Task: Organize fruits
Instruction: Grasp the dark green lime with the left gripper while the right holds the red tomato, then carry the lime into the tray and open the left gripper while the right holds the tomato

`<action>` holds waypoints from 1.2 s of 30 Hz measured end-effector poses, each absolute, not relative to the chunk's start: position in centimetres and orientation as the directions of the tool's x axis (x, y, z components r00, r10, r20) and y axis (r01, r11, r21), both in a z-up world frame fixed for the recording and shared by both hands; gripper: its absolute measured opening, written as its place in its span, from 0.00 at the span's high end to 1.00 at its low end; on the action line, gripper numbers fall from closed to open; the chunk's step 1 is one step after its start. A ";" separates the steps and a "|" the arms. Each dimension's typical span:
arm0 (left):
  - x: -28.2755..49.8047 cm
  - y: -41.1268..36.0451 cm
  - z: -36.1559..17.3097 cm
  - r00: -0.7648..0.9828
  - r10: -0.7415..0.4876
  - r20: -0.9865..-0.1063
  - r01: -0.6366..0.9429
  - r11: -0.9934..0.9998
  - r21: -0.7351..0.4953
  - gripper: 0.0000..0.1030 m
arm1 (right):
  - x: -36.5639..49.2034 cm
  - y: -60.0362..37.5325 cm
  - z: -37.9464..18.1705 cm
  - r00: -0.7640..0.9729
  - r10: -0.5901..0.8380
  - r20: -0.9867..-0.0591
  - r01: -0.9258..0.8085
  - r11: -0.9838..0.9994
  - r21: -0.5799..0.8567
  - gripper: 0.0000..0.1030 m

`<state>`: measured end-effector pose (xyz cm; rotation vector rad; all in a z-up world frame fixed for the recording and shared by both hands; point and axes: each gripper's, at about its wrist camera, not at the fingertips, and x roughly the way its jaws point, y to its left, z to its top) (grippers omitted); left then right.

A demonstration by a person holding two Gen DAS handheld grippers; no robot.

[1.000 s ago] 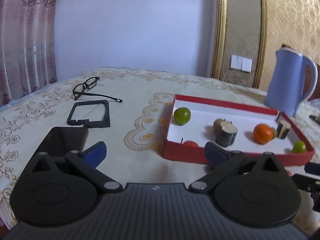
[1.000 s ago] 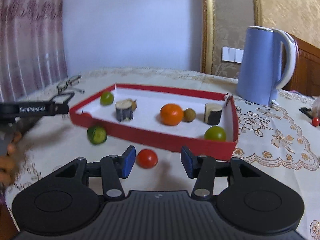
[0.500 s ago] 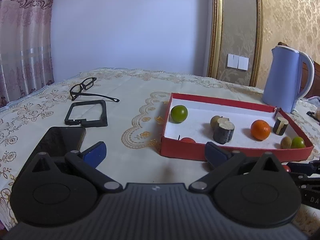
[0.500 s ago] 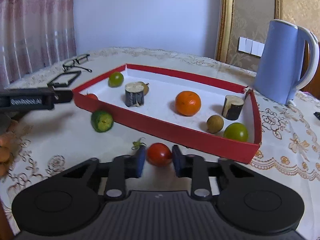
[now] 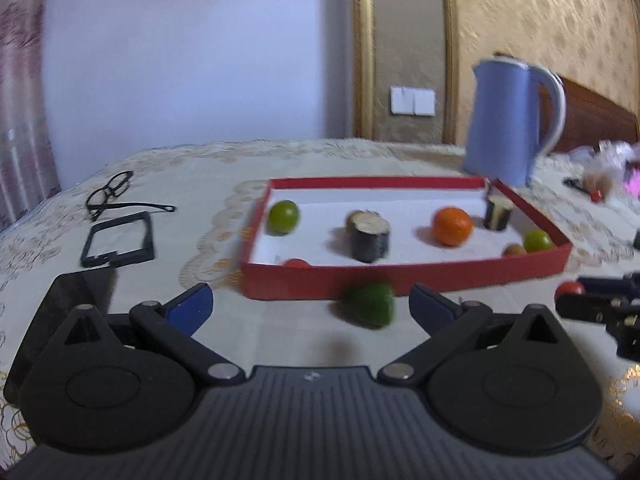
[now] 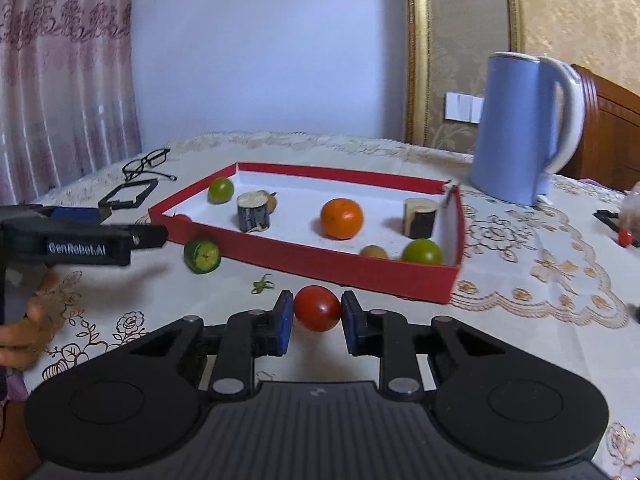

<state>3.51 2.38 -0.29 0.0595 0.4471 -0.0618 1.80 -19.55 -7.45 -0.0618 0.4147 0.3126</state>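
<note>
Right wrist: right gripper (image 6: 316, 314) fingers clamp glossy red tomato (image 6: 318, 308); left gripper (image 5: 308, 306) fingers spread.

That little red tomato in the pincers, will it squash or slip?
The tomato looks smooth and glossy, so it might slip. It is round, so likely to roll if dropped. The right gripper pinches its sides; thin skin probably bruises under hard pressure.

The right gripper (image 6: 317, 316) sits low over the table, tilted a little downward, its two blue pads (image 6: 285, 322) pressed against either side of a small red tomato (image 6: 318, 308). The left gripper (image 5: 310, 306) is alongside it, also angled slightly down, with its jaws spread wide and nothing touching them. Part of the person's left hand (image 6: 24, 330) shows beneath that gripper's handle.
</note>
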 end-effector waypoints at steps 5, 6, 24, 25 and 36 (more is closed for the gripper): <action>4.4 0.1 -0.9 0.887 -0.066 -0.457 0.125 0.987 0.100 0.02 | 1.4 -20.1 -7.4 0.874 0.286 -0.393 -0.305 0.952 0.016 0.76; 4.7 -0.3 -1.0 0.884 -0.067 -0.463 0.134 0.985 0.112 0.04 | 1.4 -20.2 -7.5 0.873 0.290 -0.393 -0.308 0.951 0.018 0.76; 7.2 0.4 -1.9 0.817 -0.135 -0.561 0.159 0.987 -0.006 0.68 | 0.7 -20.6 -7.8 0.870 0.311 -0.383 -0.326 0.945 0.028 0.76; 7.1 0.4 -1.8 0.818 -0.136 -0.559 0.159 0.987 -0.007 0.68 | 0.7 -20.5 -7.8 0.869 0.313 -0.382 -0.327 0.944 0.028 0.76; 7.2 -0.5 1.3 0.865 -0.089 -0.495 0.136 0.989 0.060 0.68 | 0.4 -20.7 -7.7 0.871 0.319 -0.373 -0.333 0.943 0.028 0.76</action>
